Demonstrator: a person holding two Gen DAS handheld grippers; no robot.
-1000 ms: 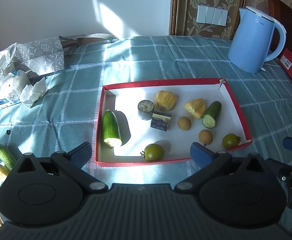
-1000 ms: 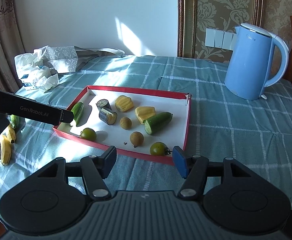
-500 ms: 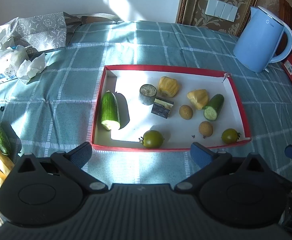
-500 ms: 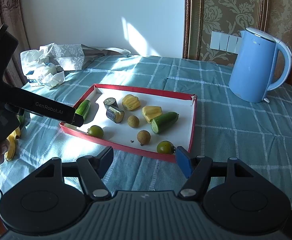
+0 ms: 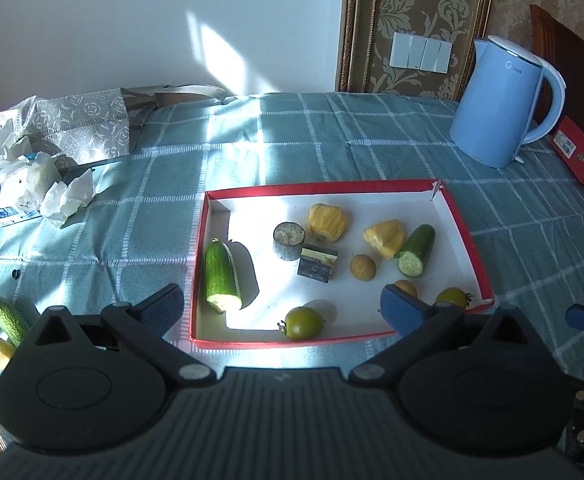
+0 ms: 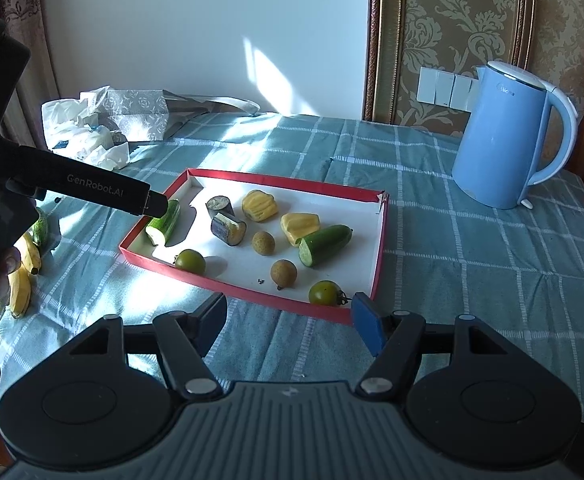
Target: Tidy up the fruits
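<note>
Left wrist view puts the left gripper [image 5: 282,307] nearest, its blue-padded jaws spread wide with nothing between them, hanging over the near rim of the shallow red-edged white cardboard tray [image 5: 466,240]. The right gripper [image 6: 290,322] is likewise released and empty, just short of the tray's near corner. Inside the tray lie, nearest, two round green tomatoes [image 5: 303,322], then a halved green cucumber [image 5: 222,276] along the left wall, two small brown round fruits [image 5: 363,267], a second cucumber piece [image 5: 416,250], two dark cut eggplant chunks [image 5: 289,240] and two knobbly yellow fruit pieces [image 5: 327,222] (all loosely scattered, mostly apart). Outside it, at the left on the teal checked tablecloth [image 5: 292,148], rest yellow bananas [image 6: 22,280] and a small cucumber [image 5: 8,320]. Farther back stand a light blue electric kettle [image 5: 500,104] and crumpled white tissues [image 5: 68,200].
</note>
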